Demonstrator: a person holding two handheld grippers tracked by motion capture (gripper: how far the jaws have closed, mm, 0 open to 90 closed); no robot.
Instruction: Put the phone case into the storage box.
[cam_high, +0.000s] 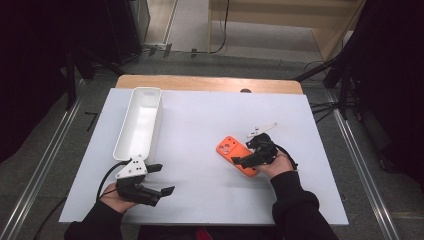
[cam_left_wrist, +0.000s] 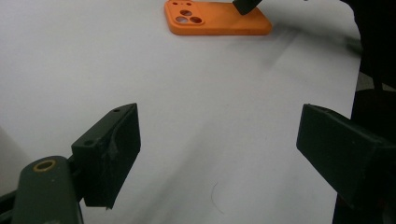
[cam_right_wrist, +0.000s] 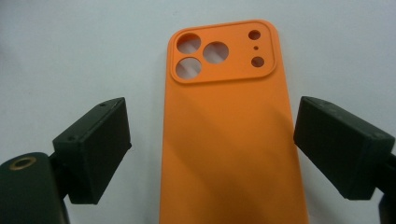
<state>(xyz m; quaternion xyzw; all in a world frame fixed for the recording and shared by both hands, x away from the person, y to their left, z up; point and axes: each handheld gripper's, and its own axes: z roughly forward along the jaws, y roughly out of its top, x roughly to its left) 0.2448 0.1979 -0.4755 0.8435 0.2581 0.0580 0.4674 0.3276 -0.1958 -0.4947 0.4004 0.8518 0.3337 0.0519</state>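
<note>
1. While the orange phone case (cam_right_wrist: 231, 135) lay flat on the white table (cam_high: 210, 130), back side up, we had our right gripper (cam_right_wrist: 210, 144) straddling its lower half, jaws wide and apart from both long edges, gripping nothing.
2. We judged the risk to be a thin, flat target: jaws closing above the edges could skate over the top, or nudge the case sideways across the smooth sheet.
3. Its long axis ran straight ahead of the right gripper, camera cut-outs at the far end.
4. Our left gripper (cam_left_wrist: 219, 154) rested well to the side, jaws wide and empty, with the case far ahead of it.
5. The white tray (cam_high: 140, 122) stood just beyond the left gripper, well apart from the case.
</note>
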